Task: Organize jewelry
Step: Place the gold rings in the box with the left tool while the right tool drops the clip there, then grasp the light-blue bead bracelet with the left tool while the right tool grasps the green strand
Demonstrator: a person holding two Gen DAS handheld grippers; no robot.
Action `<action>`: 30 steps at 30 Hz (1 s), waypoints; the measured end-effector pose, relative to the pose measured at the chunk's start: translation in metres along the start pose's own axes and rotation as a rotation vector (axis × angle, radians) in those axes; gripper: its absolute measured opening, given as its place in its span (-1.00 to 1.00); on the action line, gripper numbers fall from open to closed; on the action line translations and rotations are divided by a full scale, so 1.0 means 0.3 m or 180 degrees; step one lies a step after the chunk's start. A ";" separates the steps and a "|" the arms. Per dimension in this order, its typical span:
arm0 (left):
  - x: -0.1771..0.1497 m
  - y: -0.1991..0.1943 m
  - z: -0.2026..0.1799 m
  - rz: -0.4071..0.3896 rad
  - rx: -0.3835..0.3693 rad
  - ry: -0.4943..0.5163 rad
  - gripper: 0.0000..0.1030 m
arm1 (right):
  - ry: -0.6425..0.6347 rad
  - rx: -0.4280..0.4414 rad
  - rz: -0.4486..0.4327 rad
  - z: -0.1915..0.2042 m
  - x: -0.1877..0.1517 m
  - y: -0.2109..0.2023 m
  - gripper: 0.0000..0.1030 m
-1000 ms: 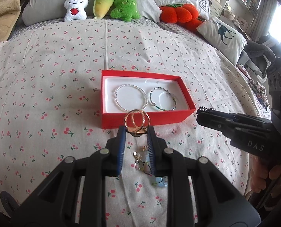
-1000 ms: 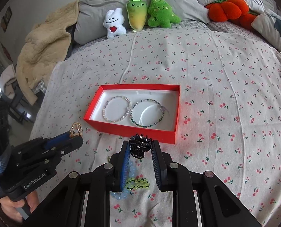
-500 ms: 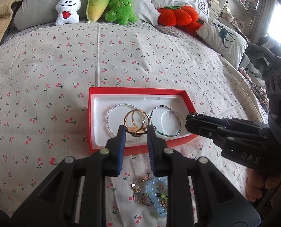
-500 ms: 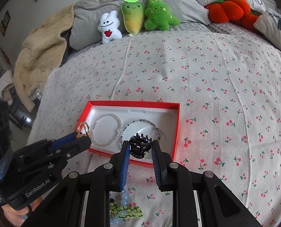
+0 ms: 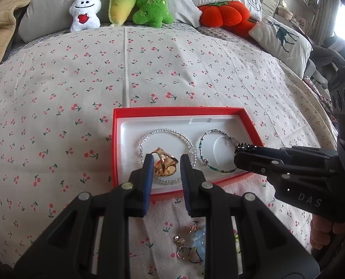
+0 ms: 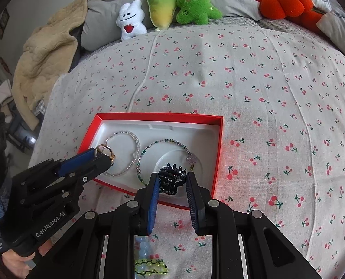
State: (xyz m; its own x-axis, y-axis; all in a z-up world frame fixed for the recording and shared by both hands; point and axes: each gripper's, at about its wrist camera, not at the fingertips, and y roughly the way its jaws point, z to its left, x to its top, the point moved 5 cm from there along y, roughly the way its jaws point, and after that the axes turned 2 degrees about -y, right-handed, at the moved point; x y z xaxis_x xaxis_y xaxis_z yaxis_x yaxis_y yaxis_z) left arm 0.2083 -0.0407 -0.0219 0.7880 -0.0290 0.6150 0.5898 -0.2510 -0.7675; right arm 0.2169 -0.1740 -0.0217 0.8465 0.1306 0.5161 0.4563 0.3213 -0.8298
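A red box [image 5: 183, 111] [image 6: 158, 116] with a white tray lies on the cherry-print bedspread. In it lie a clear bead bracelet [image 5: 166, 133] [image 6: 135, 139] and a dark green bead bracelet [image 5: 202, 153] [image 6: 165, 142]. My left gripper [image 5: 165, 162] [image 6: 105, 154] is over the clear bracelet, its jaws parted wider than the gold ring piece [image 5: 164, 166] [image 6: 106, 151] between them. My right gripper [image 6: 172, 181] [image 5: 244, 150] is over the box's right half; the black hair claw [image 6: 172, 179] sits between its parted jaws.
Loose jewelry lies on the bedspread in front of the box: pale blue beads [image 5: 199, 244] [image 6: 142, 247], a green bracelet [image 6: 150, 265] and small earrings [image 5: 180, 240]. Plush toys [image 5: 126, 2] and pillows [image 5: 281, 37] line the far edge. A beige blanket [image 6: 47, 58] lies at left.
Both grippers have moved forward and down over the box. Both pairs of jaws have spread apart, loosening the ring piece and the hair claw.
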 end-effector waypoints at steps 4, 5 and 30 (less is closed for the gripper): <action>-0.001 -0.007 -0.002 0.0008 0.0016 0.0008 -0.48 | -0.0019 -0.0004 -0.0017 0.000 0.003 -0.004 -0.53; -0.002 -0.011 -0.003 0.0007 0.0023 0.0011 -0.47 | -0.0018 -0.0005 -0.0020 0.000 0.004 -0.004 -0.53; -0.187 -0.209 0.047 0.0334 0.0270 -0.0392 0.54 | 0.0054 -0.0055 -0.0116 0.010 -0.097 -0.195 0.32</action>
State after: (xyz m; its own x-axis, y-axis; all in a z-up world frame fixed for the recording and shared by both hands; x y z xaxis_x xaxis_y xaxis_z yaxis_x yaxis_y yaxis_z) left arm 0.1297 -0.0096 -0.0109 0.8586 0.0693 0.5079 0.5118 -0.1702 -0.8420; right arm 0.1649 -0.1939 0.0125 0.8337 0.1032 0.5425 0.4914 0.3092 -0.8142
